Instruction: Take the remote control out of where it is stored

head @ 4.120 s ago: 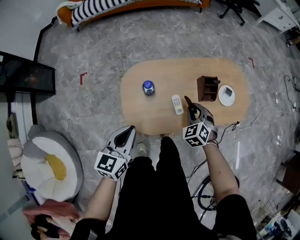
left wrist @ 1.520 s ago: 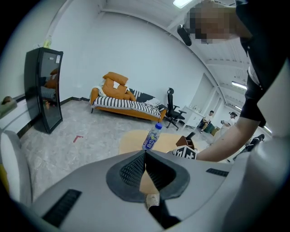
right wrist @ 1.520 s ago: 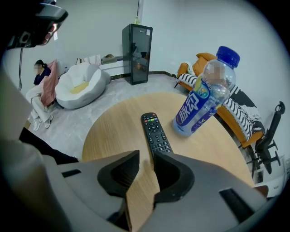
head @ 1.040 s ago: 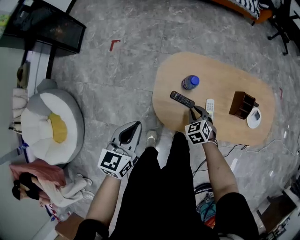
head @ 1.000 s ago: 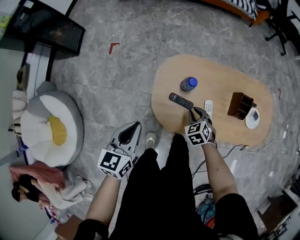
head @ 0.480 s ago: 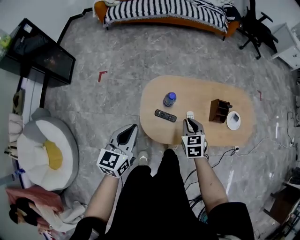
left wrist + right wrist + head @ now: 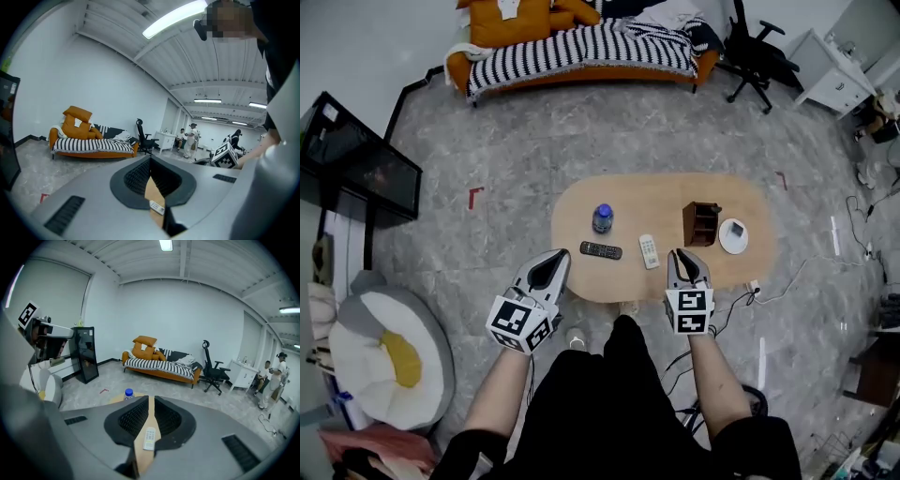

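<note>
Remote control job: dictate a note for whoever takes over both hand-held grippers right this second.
Left hand-held gripper: jaws meet at the tips, empty.
Right hand-held gripper: jaws a narrow slit apart, just been closing, nothing between them.
Things: black remote and white remote lie flat on the table, both outside the brown organizer.
Done: apparently, since a remote is out of storage.
Left: probably nothing, though the inside of the organizer is hard to see.

Wooden holder [image 7: 700, 223] interior indistinct
</note>
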`<act>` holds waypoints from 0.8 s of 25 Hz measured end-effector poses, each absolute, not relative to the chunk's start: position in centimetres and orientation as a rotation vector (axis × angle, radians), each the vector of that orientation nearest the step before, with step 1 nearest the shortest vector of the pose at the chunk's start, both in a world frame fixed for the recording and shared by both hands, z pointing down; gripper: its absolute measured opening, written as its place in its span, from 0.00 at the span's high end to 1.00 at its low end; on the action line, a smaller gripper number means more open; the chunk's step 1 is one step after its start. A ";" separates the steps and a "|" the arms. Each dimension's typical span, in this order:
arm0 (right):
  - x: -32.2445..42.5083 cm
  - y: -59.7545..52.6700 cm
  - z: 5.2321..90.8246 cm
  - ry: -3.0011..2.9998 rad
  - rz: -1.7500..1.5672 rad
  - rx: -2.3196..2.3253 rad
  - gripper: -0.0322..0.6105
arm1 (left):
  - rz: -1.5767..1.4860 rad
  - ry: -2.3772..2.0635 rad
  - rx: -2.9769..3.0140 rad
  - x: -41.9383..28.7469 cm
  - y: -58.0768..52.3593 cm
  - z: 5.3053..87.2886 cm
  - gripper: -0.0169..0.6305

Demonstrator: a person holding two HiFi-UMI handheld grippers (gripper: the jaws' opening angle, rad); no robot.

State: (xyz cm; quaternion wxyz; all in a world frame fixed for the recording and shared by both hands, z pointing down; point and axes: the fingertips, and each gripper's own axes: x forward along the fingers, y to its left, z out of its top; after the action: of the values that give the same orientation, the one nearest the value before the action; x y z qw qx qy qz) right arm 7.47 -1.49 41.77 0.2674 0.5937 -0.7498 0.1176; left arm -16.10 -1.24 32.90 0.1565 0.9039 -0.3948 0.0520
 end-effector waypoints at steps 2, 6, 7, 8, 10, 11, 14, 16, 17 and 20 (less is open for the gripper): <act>8.7 -0.9 41.9 -1.996 0.326 1.621 0.88 | 0.154 -1.101 2.603 -15.1 -1.2 32.9 0.96; 10.7 -0.1 42.0 -1.966 0.333 1.642 0.88 | 0.120 -1.079 2.613 -13.5 -1.6 32.7 0.96; 11.0 0.0 42.1 -1.961 0.333 1.644 0.88 | 0.116 -1.078 2.613 -13.2 -1.7 32.7 0.96; 11.3 -0.1 42.1 -1.957 0.334 1.646 0.88 | 0.116 -1.075 2.613 -12.9 -1.9 32.8 0.96; 11.9 -0.3 42.2 -1.947 0.334 1.645 0.88 | 0.122 -1.067 2.611 -12.4 -2.2 32.9 0.96; 12.1 -0.5 42.2 -1.944 0.333 1.643 0.88 | 0.127 -1.063 2.610 -12.2 -2.4 33.1 0.96; 12.9 -1.1 42.6 -1.930 0.315 1.618 0.88 | 0.152 -1.048 2.607 -11.3 -3.0 33.6 0.96; 13.9 -1.6 43.3 -1.910 0.291 1.588 0.88 | 0.170 -1.034 2.606 -10.4 -3.4 34.1 0.96; 14.6 -1.9 43.7 -1.897 0.278 1.571 0.88 | 0.179 -1.028 2.605 -9.9 -3.7 34.4 0.96; 17.4 -3.0 45.0 -1.850 0.250 1.517 0.88 | 0.199 -1.008 2.596 -8.0 -4.6 35.4 0.96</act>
State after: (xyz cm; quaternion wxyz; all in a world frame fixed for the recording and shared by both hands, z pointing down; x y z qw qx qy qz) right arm 17.39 -2.97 45.05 0.3599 0.5885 -0.7175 0.0970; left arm -8.03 -4.55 35.37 0.1738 0.9157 -0.3555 0.0703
